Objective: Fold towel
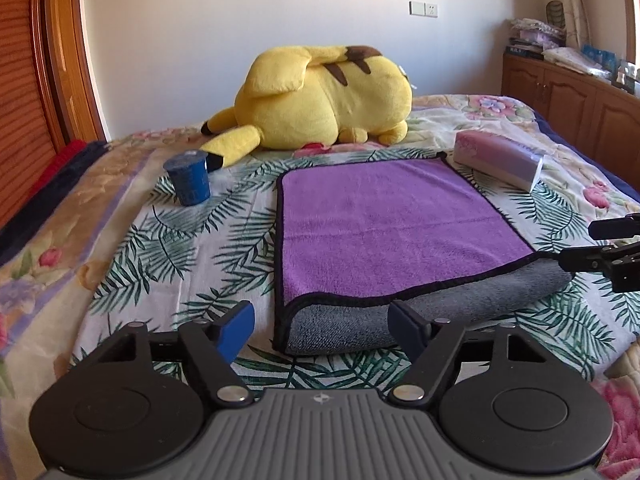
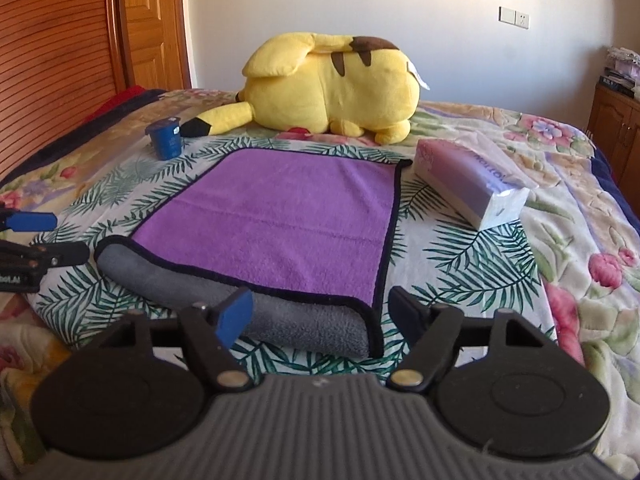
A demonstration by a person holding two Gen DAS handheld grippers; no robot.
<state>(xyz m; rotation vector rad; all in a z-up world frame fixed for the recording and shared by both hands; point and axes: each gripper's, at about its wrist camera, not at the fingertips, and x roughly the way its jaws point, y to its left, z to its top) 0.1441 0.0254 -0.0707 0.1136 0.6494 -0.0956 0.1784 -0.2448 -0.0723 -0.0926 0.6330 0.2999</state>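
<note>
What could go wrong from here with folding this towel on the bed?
The towel is folded once, but its near fold bulges, so another fold may come out lopsided. The blue cup and tissue pack sit near its far corners; a swung edge could knock them. Both claws, left and right, are open, holding nothing.

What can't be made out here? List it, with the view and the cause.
- Underside of the towel: hidden in both views by its own folded-over purple layer.
- Plush toy face: turned away, both views.
- Blue cup contents: not visible from this low angle.
- Tissue pack lettering: too small in the right wrist view.
- Right gripper: cut off by the left wrist view's edge.
</note>
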